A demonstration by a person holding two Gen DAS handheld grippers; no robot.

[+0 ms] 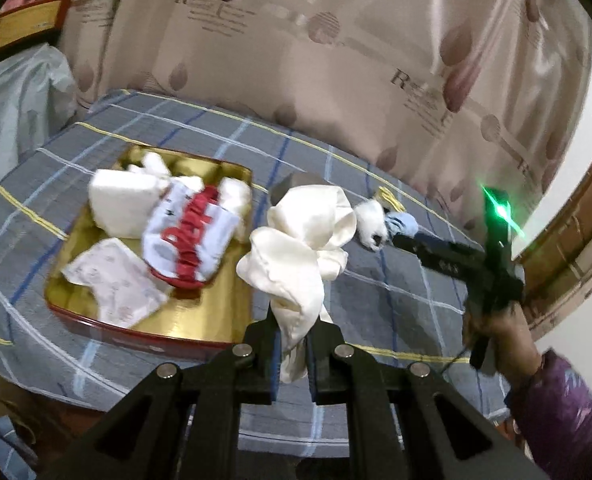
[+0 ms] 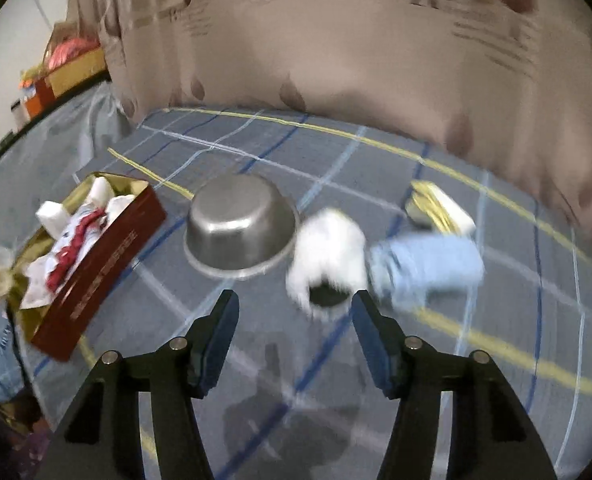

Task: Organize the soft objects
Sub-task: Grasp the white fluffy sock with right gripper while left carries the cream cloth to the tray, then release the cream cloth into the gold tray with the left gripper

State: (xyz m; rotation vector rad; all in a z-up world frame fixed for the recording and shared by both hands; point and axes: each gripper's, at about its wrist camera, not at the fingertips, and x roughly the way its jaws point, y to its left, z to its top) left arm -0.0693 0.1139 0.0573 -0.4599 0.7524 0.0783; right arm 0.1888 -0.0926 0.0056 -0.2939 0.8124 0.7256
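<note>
satin-like cream cloth [image 1: 296, 240] hangs pinched in the left gripper [image 1: 294, 344], held just beside the gold tin [image 1: 216, 320] near the bed's left edge. it looks light, limp and slippery, so a bunched fold suits gripping best. the right gripper [image 2: 296, 320] is spread wide and empty over the white sock [image 2: 328, 252].

Ahead and to the left of the right gripper [image 2: 295, 322] a tin [image 2: 96, 280] filled with socks [image 2: 74, 240] is seen; a bowl [image 2: 240, 228] sits straight ahead, with two toys [image 2: 332, 248] just right of it.
</note>
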